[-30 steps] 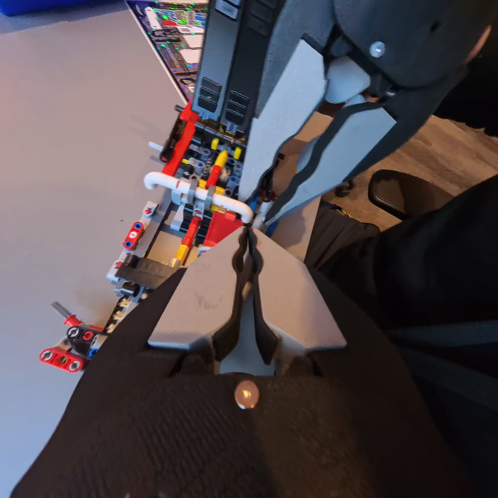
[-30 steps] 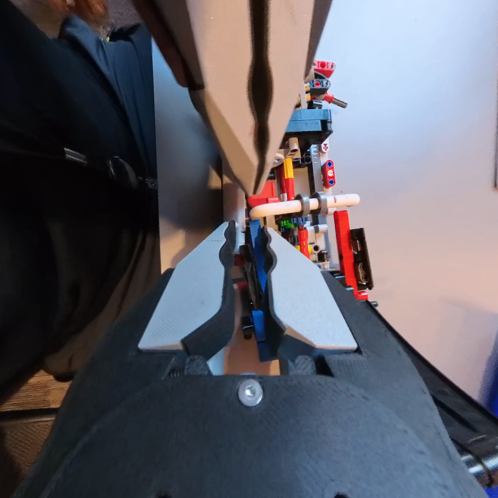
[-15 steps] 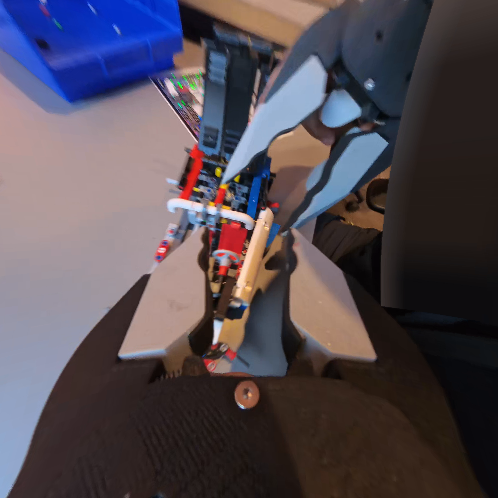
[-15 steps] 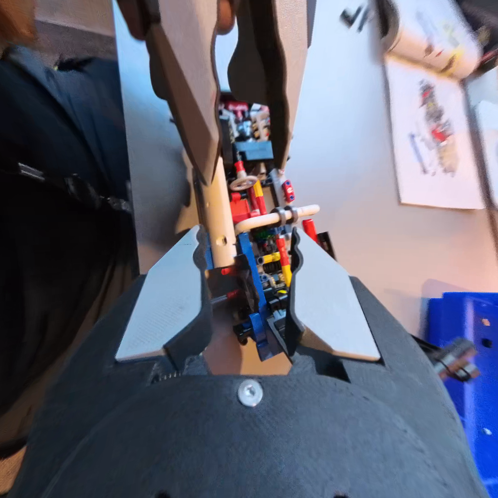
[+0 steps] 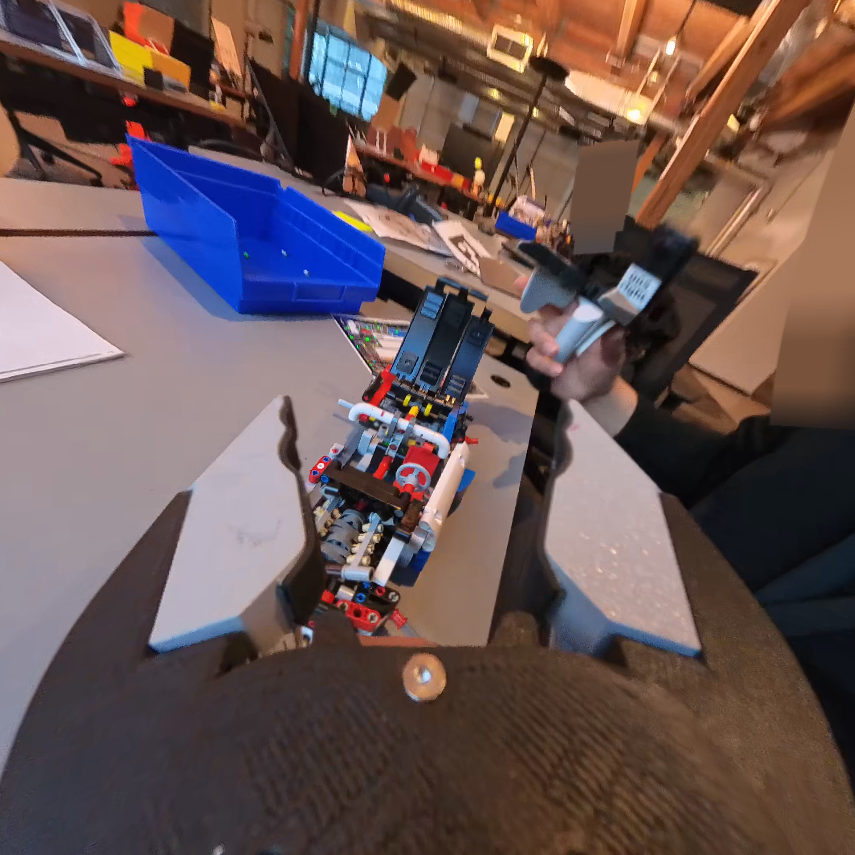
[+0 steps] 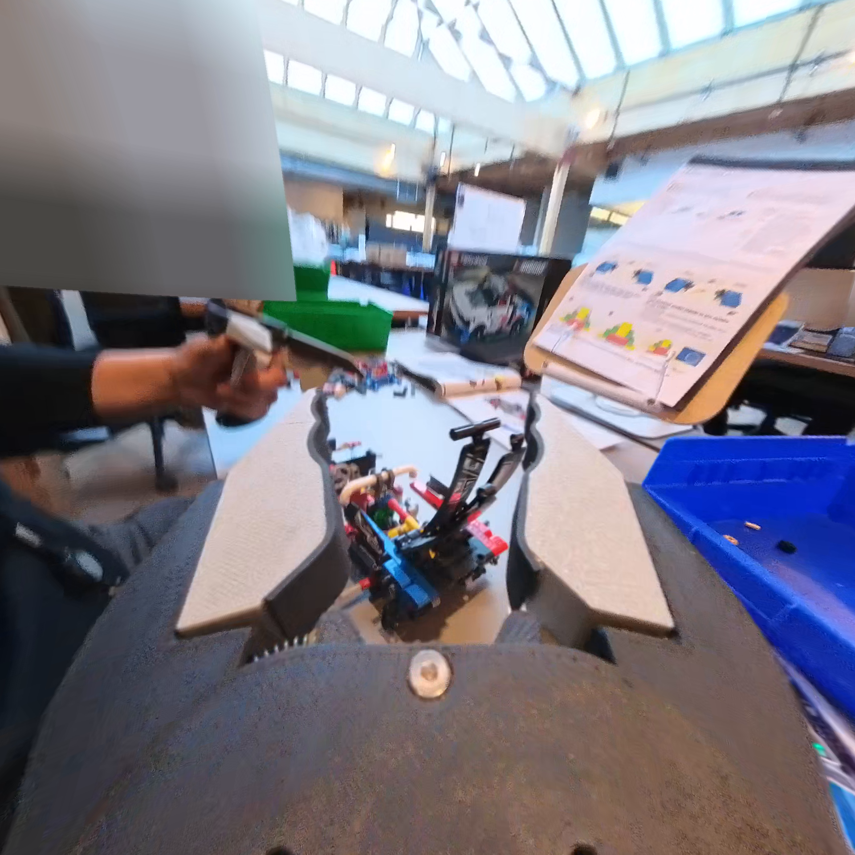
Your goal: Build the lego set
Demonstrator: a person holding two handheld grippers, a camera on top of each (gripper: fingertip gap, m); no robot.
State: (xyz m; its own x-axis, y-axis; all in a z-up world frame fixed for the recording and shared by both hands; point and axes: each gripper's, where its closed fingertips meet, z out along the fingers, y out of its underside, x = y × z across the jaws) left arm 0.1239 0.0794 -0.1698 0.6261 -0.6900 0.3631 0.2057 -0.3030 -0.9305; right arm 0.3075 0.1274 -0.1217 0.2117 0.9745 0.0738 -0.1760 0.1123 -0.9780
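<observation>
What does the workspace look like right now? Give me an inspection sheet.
Surface: grey table, model standing on it.
Job's things: partly built lego car, black rear panel raised; instruction pages on a stand; set box.
Clutter: blue bin holding a few small pieces; white sheet.
Grippers: left tongs open, empty; right tongs open, empty.
Cables: black cable behind the bin.
Surroundings: busy workshop, green bins.

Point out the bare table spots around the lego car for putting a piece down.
Bare grey table lies left of the lego car, between it, the white sheet and the blue bin. A narrower strip runs along its right side. Behind it, a booklet crowds the space.
</observation>
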